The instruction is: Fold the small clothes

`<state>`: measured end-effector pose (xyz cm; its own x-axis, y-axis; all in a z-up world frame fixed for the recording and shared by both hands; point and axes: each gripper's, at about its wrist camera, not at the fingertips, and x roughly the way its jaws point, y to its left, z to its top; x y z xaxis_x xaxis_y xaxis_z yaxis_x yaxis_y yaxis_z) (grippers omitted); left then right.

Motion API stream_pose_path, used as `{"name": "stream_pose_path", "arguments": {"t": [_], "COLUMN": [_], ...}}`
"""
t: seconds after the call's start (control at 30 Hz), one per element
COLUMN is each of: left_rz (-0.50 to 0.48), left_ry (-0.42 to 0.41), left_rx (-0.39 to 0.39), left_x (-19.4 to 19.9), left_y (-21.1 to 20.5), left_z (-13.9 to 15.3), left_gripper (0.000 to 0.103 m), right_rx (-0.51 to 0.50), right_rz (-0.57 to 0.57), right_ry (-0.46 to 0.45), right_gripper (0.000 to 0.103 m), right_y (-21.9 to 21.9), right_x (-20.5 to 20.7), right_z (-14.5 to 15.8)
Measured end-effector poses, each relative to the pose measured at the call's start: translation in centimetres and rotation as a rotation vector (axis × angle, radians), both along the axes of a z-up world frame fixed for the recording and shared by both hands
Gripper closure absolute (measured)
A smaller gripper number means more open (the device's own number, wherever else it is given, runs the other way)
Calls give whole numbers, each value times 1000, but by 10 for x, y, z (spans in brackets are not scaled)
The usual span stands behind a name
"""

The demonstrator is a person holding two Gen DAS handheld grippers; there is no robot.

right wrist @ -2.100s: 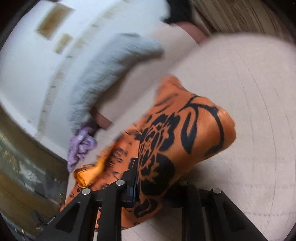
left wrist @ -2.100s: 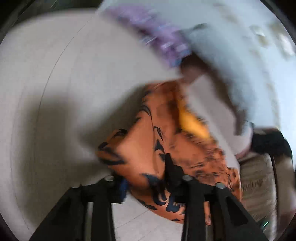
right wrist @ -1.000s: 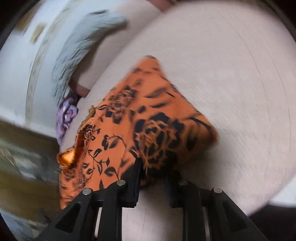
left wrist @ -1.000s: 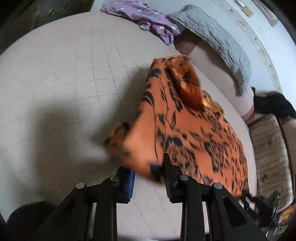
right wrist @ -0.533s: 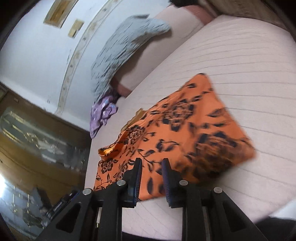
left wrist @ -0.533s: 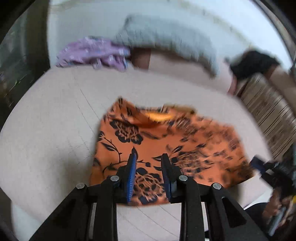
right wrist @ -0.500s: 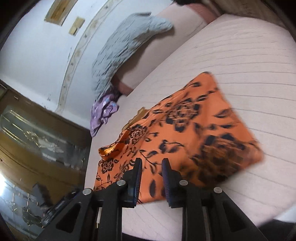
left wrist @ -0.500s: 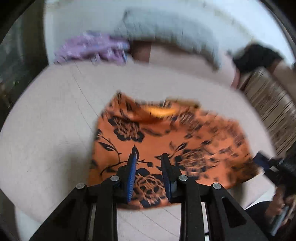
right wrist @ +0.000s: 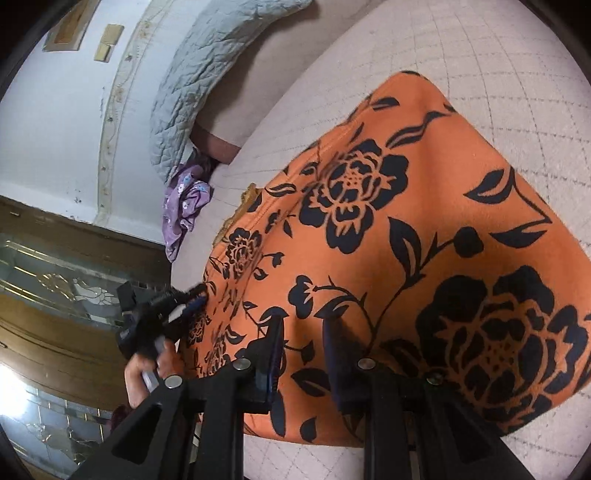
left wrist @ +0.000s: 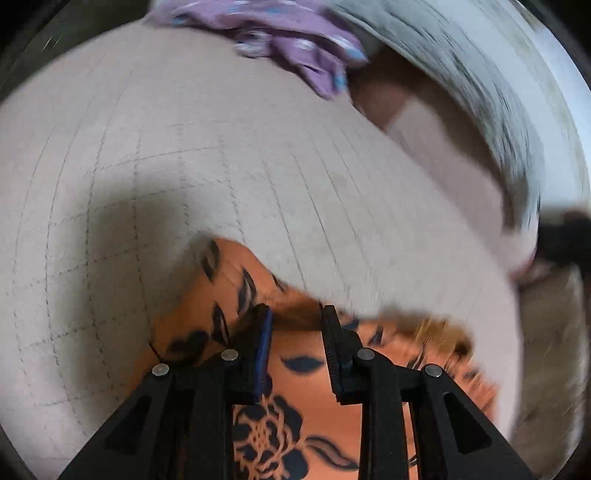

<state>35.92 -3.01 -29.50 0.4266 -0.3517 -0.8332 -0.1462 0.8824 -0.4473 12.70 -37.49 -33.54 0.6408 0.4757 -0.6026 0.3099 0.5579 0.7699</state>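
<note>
An orange garment with black flowers (right wrist: 406, 229) lies spread on the beige quilted bed (right wrist: 517, 74). My right gripper (right wrist: 301, 325) hovers open over its near hem, with cloth between and under the fingers. In the left wrist view, my left gripper (left wrist: 295, 317) is open over the garment's far edge (left wrist: 288, 369), with a raised fold between the tips. The left gripper also shows in the right wrist view (right wrist: 162, 314) at the garment's left side, held by a hand.
A purple garment (left wrist: 288, 33) lies at the far edge of the bed (left wrist: 147, 147), also seen in the right wrist view (right wrist: 184, 206). A grey quilted pillow (right wrist: 207, 66) leans on the headboard. A wooden cabinet with glass (right wrist: 55, 288) stands left.
Both grippers have let go of the garment, which now lies flat. Both have moved forward and down over it; the left one now reaches its far edge.
</note>
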Motion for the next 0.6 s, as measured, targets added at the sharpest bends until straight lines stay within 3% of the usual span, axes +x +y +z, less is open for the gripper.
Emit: {"name": "stream_pose_path", "arguments": {"t": [0.07, 0.3, 0.43, 0.53, 0.6], "left_rz": [14, -171, -248, -338, -342], "left_ry": [0, -95, -156, -194, -197], "left_rx": [-43, 62, 218, 356, 385], "left_x": [-7, -107, -171, -185, -183], "left_y": [9, 9, 0, -14, -19], "left_z": [6, 40, 39, 31, 41], "left_gripper": [75, 66, 63, 63, 63], "right_rx": [-27, -105, -149, -152, -139], "right_rz": [12, 40, 85, 79, 59], "right_ry": [-6, -135, 1, -17, -52], "right_gripper": [79, 78, 80, 80, 79], "right_y": [2, 15, 25, 22, 16], "right_x": [0, -5, 3, -3, -14], "right_z": [2, 27, 4, 7, 15]}}
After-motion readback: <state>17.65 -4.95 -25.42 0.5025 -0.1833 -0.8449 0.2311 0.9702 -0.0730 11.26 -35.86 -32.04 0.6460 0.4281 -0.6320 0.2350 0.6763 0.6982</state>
